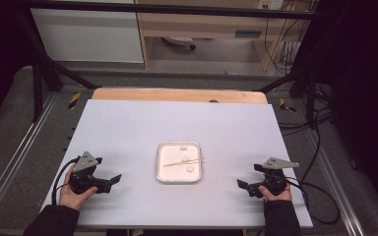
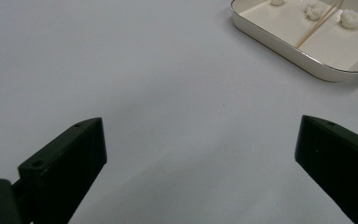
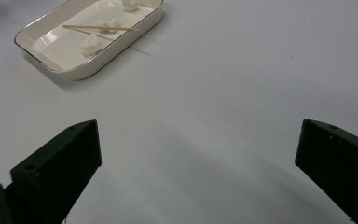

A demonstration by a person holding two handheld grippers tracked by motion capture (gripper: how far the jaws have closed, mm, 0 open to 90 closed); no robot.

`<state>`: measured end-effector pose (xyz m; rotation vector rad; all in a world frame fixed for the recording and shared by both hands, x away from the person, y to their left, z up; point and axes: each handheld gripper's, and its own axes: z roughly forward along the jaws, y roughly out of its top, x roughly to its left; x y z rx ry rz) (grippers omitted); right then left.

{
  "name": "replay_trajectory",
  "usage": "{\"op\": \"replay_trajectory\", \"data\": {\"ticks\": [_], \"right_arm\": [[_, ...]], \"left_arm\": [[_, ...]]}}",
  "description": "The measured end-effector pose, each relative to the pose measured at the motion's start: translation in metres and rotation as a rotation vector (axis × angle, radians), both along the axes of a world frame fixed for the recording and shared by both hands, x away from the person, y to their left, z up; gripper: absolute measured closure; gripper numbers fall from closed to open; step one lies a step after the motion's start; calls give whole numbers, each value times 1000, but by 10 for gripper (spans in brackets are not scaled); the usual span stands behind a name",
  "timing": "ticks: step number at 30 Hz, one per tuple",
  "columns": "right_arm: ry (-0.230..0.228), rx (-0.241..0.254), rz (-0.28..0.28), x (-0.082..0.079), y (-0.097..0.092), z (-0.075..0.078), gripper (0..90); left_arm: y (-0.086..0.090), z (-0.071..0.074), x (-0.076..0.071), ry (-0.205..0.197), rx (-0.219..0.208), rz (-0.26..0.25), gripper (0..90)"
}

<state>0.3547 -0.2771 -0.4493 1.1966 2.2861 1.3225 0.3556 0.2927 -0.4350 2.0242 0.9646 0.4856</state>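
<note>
Resting wide apart and empty at lower left and lower right, left gripper [image 1: 112,181] and right gripper [image 1: 243,185], risking knocking thin skewer [image 1: 184,161] off centre tray [image 1: 160,173] when reaching carelessly.

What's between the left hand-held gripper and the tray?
Nothing: in the high view, only bare white table lies between the left hand-held gripper and the tray.

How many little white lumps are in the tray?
3. One lump sits at the tray's far edge, one in the middle touching the wooden skewer, one nearer the person. None looks hidden.
</note>
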Motion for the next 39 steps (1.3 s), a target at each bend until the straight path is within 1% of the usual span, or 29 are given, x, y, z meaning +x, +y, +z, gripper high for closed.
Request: {"op": "replay_trajectory", "data": {"ticks": [10, 13, 20, 26, 29, 30, 31, 39], "right_arm": [[-3, 8, 5, 0, 0, 1, 9], [-4, 9, 5, 0, 0, 1, 9], [-3, 9, 7, 0, 1, 1, 10], [-5, 7, 12, 0, 1, 0, 10], [-4, 7, 9, 0, 1, 1, 10], [-4, 7, 10, 0, 1, 1, 10], [-4, 7, 10, 0, 1, 1, 10], [-4, 4, 13, 0, 1, 1, 12]], "left_arm": [[-6, 1, 0, -1, 16, -8, 27], [-9, 1, 1, 6, 23, -14, 27], [-19, 4, 1, 7, 26, -36, 31], [-31, 10, 3, 4, 41, -45, 37], [-37, 14, 4, 6, 41, -55, 42], [-42, 16, 6, 7, 39, -64, 44], [-42, 16, 6, 7, 39, -64, 46], [-67, 22, 14, 13, 57, -90, 58]]}}
